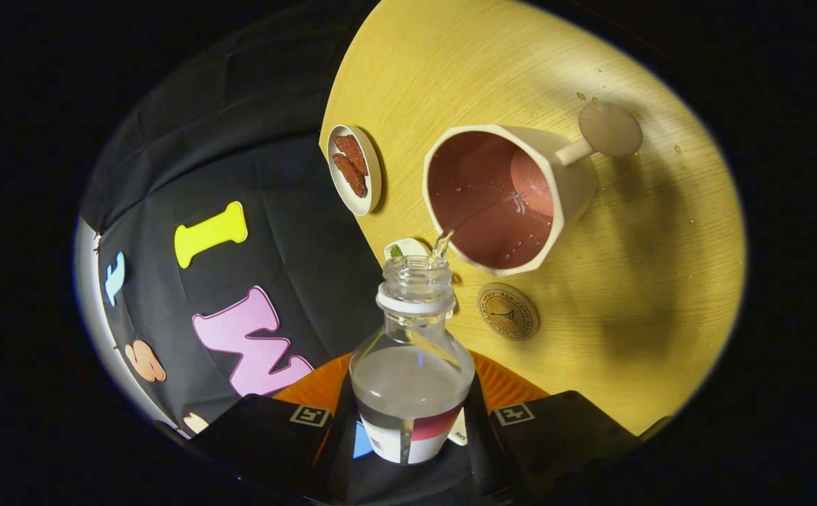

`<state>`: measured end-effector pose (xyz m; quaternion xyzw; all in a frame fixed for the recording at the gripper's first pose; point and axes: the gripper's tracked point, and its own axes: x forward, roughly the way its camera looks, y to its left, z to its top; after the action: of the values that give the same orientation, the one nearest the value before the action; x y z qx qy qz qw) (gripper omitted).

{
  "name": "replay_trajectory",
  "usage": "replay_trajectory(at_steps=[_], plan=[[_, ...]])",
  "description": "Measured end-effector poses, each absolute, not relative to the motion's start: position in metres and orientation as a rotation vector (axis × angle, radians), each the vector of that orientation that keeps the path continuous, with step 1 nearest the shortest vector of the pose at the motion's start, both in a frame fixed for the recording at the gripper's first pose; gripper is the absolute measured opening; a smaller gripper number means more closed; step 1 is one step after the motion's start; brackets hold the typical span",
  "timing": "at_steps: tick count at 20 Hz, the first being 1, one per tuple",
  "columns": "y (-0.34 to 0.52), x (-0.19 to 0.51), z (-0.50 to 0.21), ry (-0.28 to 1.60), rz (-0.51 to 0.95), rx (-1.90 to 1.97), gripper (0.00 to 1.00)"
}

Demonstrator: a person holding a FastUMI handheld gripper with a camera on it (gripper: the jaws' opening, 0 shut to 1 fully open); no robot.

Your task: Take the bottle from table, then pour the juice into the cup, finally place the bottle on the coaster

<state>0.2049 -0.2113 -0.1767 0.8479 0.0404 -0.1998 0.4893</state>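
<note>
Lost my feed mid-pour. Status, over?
Tool shut on bottle, tilted. Clear stream entering cup. Coaster free beside cup. Nothing in the way.

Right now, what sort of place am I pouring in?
Likely a staged recording booth: a round wooden table against a black cloth wall, set with a cup and coaster. The jaws grip the bottle.

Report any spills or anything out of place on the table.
Small droplets dot the table around the cup, near its handle, so some liquid has splashed. The gripper holds the bottle tilted, its stream landing inside the cup. The coaster lies flat.
</note>
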Motion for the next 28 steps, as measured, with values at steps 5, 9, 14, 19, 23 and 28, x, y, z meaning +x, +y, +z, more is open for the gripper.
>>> replay_trajectory(at_steps=[5,9,14,19,23,28], plan=[[-0.213,0.201,-0.165,0.080,-0.466,2.123,0.69],[-0.218,0.201,-0.157,0.053,-0.460,2.169,0.69],[-0.228,0.198,-0.149,0.023,-0.462,2.235,0.69],[-0.226,0.197,-0.151,0.067,-0.458,2.305,0.69],[-0.223,0.201,-0.150,0.057,-0.467,2.393,0.69],[-0.231,0.201,-0.143,-0.010,-0.451,2.491,0.69]])
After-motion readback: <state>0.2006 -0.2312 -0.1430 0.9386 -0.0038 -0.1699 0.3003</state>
